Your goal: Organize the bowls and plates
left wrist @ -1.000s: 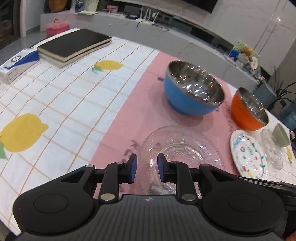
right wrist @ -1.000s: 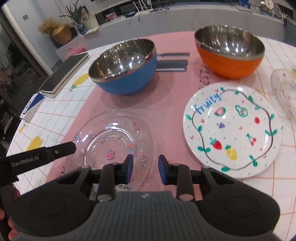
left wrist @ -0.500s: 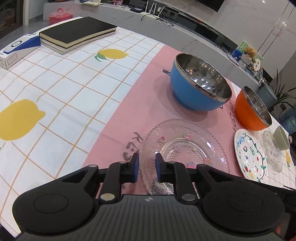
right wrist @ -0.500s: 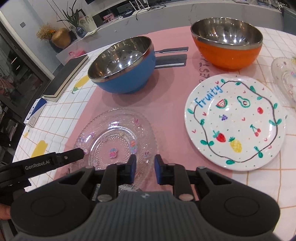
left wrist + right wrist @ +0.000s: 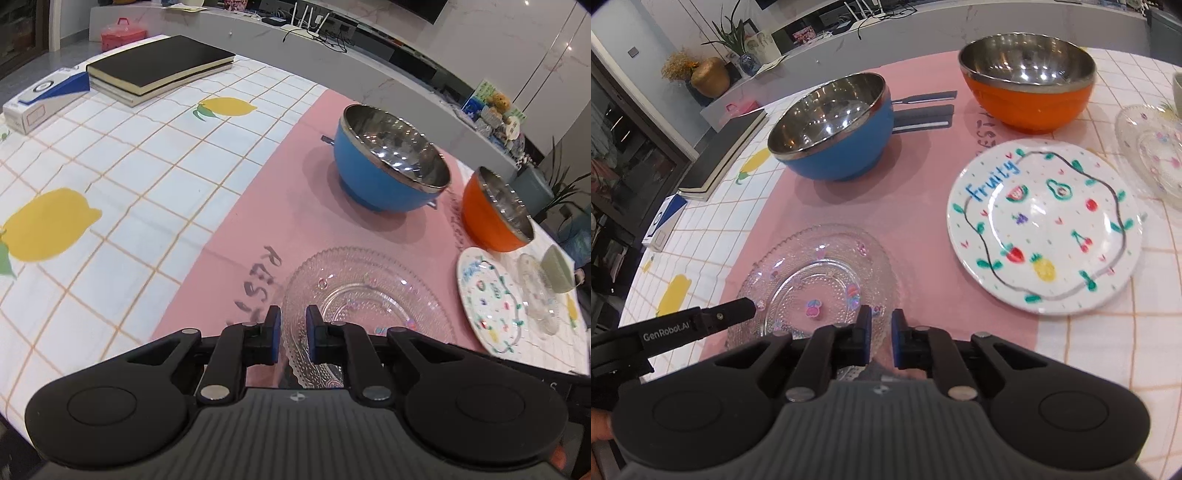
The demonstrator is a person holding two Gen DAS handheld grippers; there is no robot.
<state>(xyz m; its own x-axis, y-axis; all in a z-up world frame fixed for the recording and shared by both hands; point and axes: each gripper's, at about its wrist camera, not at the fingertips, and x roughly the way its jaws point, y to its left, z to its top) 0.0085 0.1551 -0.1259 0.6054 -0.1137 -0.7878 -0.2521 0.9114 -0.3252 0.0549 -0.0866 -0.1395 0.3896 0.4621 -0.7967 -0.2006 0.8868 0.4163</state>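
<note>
We hold both grippers over the near edge of the clear glass plate (image 5: 820, 280), which lies on the pink mat (image 5: 295, 206) on the bench (image 5: 122, 177). The left gripper (image 5: 293, 334) has its jaws closing with the plate's left rim between them, a gap still visible. The right gripper (image 5: 878, 338) has its jaws closing over the rim at about five o'clock, not yet pressing. From the glass plate, the blue bowl (image 5: 831, 129) sits at twelve o'clock, the fruit-painted plate (image 5: 1045, 229) at three, the orange bowl (image 5: 1027, 85) at two.
</note>
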